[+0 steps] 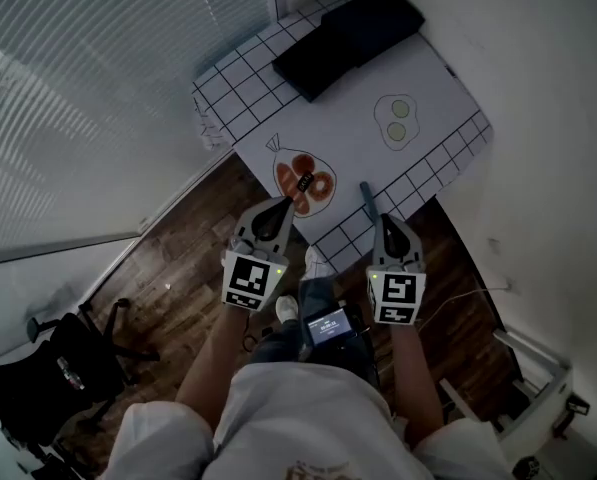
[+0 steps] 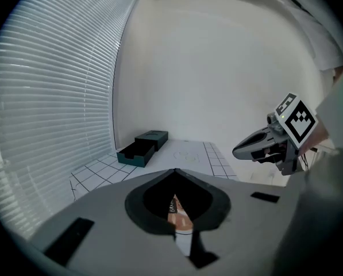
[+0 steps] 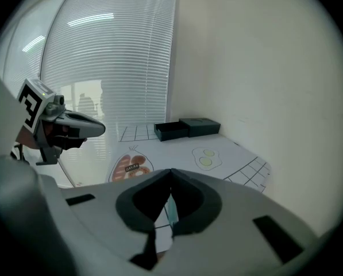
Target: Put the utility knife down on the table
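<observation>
The utility knife (image 1: 367, 198), a thin dark teal bar, lies on the grid border of the white table mat (image 1: 343, 133) near its front edge. My right gripper (image 1: 381, 220) hovers just behind it, jaws shut together with nothing between them. In the right gripper view a strip of the knife (image 3: 171, 213) shows through the opening under the closed tips of the right gripper (image 3: 171, 172). My left gripper (image 1: 286, 204) is shut and empty over the printed bread bag (image 1: 304, 183). The left gripper (image 2: 175, 171) also has its tips together in its own view.
A dark open box (image 1: 348, 30) stands at the table's far end, and a fried-egg drawing (image 1: 396, 120) lies right of centre. Window blinds (image 1: 88, 98) run along the left. A black chair (image 1: 58, 373) stands on the wooden floor at the lower left, and a white wall is on the right.
</observation>
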`<action>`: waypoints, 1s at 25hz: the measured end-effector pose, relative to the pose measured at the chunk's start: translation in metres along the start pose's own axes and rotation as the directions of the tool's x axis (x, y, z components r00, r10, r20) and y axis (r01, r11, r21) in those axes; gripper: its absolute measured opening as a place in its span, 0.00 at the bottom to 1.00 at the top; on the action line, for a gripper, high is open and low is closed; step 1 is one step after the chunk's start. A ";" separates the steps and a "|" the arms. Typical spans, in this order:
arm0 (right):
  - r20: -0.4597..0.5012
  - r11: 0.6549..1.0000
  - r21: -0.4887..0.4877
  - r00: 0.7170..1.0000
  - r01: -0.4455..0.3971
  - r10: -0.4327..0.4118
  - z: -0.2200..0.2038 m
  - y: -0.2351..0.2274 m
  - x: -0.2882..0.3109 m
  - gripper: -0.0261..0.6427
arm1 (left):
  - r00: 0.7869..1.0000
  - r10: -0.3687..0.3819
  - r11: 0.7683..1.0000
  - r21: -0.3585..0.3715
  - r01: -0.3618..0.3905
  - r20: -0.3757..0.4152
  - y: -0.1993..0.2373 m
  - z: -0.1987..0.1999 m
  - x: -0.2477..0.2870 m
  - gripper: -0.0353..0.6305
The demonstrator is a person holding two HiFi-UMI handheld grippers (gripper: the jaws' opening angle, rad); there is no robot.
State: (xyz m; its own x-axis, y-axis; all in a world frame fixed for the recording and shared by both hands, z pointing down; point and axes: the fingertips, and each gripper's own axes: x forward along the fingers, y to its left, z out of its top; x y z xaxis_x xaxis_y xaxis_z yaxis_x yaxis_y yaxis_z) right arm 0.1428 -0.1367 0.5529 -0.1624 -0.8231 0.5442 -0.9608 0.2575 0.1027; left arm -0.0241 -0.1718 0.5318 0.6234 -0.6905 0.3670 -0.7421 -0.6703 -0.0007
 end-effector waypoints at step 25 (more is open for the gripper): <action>0.260 0.992 0.117 0.963 0.047 -0.076 0.098 0.023 -0.096 0.05 | 0.971 0.054 0.998 -0.031 -0.048 0.234 0.011 0.112 -0.090 0.06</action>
State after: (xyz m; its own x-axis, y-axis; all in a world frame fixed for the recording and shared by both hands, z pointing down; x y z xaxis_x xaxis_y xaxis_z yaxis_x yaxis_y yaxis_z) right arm 0.1141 -0.1011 0.4209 -0.1413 -0.9436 0.2995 -0.9871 0.1573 0.0297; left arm -0.0610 -0.1477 0.3946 0.6227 -0.7702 0.1380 -0.7785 -0.6276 0.0102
